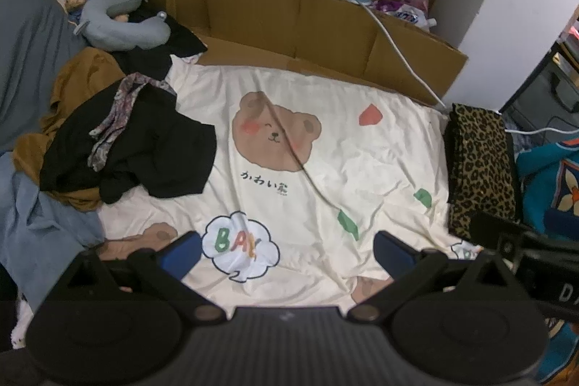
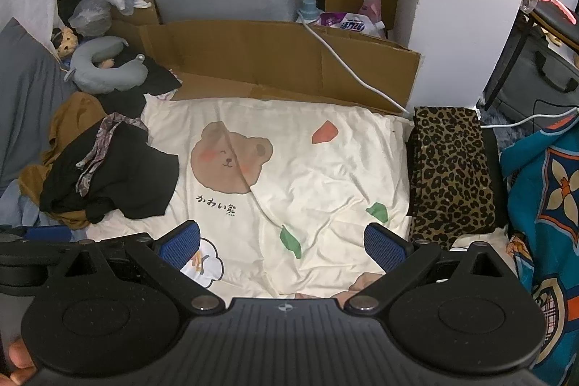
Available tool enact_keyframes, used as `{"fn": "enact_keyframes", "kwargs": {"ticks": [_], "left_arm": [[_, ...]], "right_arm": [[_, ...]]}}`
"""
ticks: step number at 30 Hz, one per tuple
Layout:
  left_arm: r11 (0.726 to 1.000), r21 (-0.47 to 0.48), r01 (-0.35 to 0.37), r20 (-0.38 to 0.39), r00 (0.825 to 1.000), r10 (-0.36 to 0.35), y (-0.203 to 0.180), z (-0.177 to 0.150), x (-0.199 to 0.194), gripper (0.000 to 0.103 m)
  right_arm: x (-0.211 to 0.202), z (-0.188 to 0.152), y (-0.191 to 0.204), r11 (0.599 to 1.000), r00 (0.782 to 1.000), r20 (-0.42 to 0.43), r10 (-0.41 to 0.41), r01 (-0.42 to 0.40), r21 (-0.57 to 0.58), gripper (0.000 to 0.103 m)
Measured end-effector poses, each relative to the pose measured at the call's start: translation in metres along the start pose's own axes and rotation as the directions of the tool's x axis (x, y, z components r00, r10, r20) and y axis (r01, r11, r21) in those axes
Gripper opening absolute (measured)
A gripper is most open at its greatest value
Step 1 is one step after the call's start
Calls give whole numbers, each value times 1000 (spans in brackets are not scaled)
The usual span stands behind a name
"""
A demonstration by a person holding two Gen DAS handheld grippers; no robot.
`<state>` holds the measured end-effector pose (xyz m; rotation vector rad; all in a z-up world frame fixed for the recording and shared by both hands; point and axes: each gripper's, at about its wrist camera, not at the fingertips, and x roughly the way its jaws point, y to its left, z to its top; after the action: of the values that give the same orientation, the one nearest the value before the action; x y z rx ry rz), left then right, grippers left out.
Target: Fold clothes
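Nearest, the left claw and the right claw both hang over the cream bear-print sheet with their blue pads spread wide and nothing between them. On the sheet's left edge lies a heap of unfolded clothes: a black garment on top with a patterned strip draped over it, a mustard-brown piece beneath. At the sheet's right edge sits a folded leopard-print garment. Further back a grey neck pillow lies beside flattened cardboard, with a white cable trailing over it.
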<state>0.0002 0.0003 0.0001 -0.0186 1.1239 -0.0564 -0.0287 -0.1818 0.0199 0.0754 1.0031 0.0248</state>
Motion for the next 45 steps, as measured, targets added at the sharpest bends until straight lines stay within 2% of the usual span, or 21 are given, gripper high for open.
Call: {"fn": "enact_keyframes", "kwargs": {"ticks": [45], "left_arm": [[1000, -10, -8, -25, 1000, 8, 7, 3, 1, 102]], "right_arm": [[2, 0, 8, 1000, 1000, 0, 16, -16, -12, 100]]}}
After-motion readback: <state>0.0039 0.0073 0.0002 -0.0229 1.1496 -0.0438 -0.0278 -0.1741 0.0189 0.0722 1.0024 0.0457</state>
